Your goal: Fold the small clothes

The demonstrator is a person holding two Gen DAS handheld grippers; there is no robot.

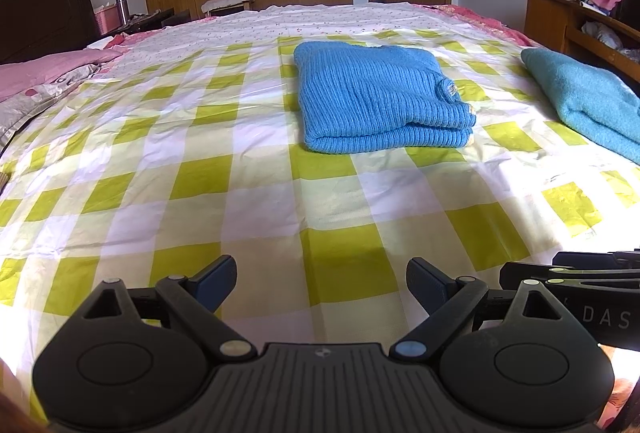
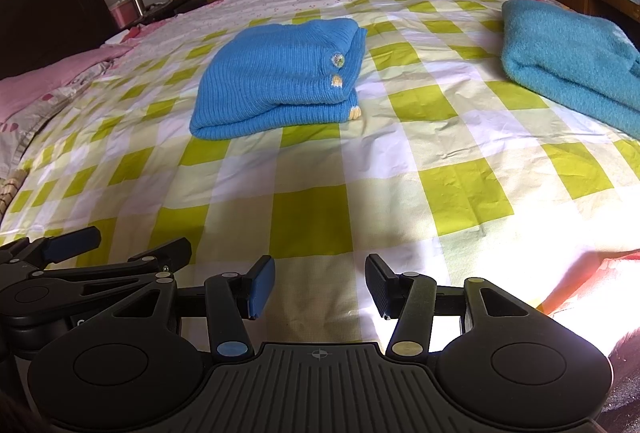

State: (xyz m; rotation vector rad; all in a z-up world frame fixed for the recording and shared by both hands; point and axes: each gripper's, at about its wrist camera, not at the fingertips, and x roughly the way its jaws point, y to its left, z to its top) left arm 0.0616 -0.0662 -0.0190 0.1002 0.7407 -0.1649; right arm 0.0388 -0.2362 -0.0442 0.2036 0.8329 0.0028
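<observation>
Here the folded sweater lies on the bed, ahead of both empty grippers, nearer the left gripper than the right gripper, each with jaws apart.

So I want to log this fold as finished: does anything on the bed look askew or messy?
Nothing stands out. The blue knit sweater lies folded flat on the checked sheet, the teal garment lies folded to its right, and the left gripper and right gripper are open and empty.
</observation>
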